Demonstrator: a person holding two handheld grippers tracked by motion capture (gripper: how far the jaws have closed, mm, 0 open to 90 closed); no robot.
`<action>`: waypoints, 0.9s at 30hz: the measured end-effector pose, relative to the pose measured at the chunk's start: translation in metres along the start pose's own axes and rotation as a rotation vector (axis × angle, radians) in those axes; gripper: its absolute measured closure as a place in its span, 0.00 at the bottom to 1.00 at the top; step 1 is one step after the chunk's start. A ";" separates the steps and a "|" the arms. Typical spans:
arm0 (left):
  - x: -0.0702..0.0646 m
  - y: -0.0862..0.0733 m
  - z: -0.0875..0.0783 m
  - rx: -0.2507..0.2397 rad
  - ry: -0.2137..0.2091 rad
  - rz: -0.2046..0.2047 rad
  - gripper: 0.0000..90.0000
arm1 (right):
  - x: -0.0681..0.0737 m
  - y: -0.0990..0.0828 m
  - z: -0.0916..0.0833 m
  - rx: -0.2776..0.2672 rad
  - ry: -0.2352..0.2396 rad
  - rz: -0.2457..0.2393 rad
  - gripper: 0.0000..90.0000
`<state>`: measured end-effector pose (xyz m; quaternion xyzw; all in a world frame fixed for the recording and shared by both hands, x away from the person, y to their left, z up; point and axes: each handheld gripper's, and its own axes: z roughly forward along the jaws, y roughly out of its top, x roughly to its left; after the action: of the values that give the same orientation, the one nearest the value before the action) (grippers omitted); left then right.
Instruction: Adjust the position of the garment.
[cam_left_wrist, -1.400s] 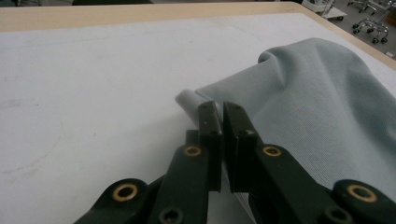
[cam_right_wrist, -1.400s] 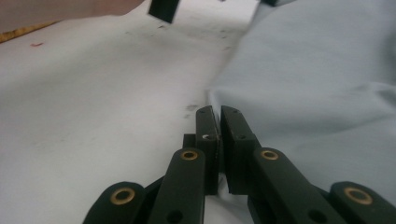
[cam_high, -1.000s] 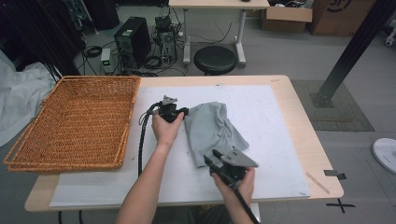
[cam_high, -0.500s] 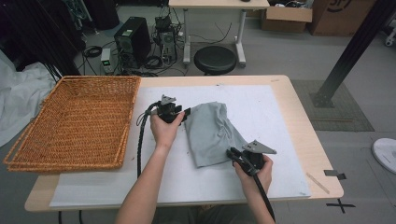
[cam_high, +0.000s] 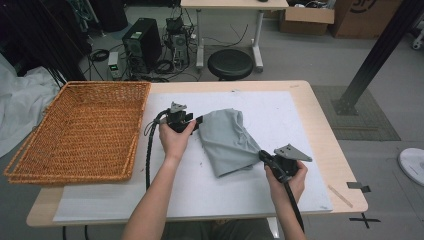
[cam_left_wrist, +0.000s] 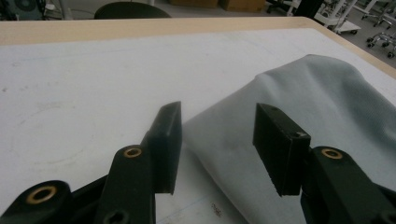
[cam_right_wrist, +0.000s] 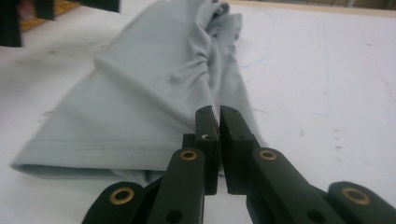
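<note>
Plain grey cloth (cam_high: 227, 140), tan wicker basket (cam_high: 80, 130)

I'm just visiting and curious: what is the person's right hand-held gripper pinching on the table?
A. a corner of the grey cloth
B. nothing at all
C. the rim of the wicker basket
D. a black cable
A: the right hand-held gripper has its jaws closed on the hemmed corner of the grey cloth.

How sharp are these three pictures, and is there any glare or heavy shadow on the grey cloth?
High view: even light, no glare, grey cloth slightly soft. Left gripper view: left tool sharp, far background blurred. Right gripper view: right tool and the hem sharp, far folds soft, only a faint shadow under the cloth.
</note>
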<state>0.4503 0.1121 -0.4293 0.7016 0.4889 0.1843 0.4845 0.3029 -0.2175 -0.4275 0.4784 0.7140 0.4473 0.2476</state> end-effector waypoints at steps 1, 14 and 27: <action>0.000 0.000 0.000 0.000 -0.002 0.000 0.59 | -0.003 -0.001 0.003 0.014 -0.005 0.004 0.97; 0.001 -0.004 -0.005 0.001 -0.001 0.000 0.56 | -0.025 -0.008 0.010 -0.016 0.035 0.140 0.58; 0.004 -0.008 0.002 -0.007 0.025 -0.020 0.50 | -0.027 -0.011 0.041 0.068 0.095 0.173 0.56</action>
<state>0.4494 0.1147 -0.4380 0.6928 0.5013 0.1898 0.4825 0.3409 -0.2268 -0.4583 0.5247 0.6957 0.4645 0.1577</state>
